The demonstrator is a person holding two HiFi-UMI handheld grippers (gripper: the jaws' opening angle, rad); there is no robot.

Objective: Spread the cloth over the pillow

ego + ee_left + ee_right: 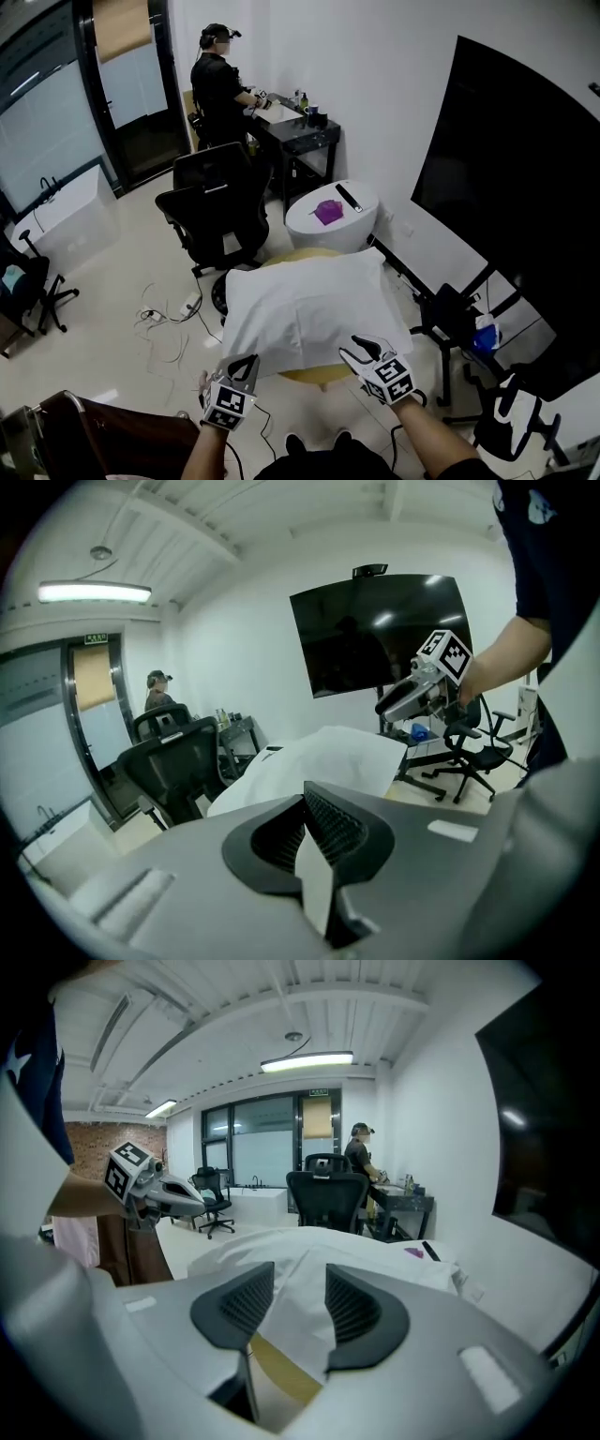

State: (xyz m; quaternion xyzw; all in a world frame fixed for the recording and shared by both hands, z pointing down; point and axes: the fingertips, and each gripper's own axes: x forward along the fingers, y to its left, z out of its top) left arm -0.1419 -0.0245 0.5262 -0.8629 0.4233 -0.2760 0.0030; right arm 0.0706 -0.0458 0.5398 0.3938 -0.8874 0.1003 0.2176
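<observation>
Cloth (309, 305) drapes white over nearly everything; pillow under it hard to tell apart, yellow bench (317, 377) mostly covered. L gripper (247, 364) jaws shut tight, pinching cloth's near-left corner. R gripper (356, 350) jaws wide, cloth's near edge lying btwn them, pads not pressing it.
</observation>
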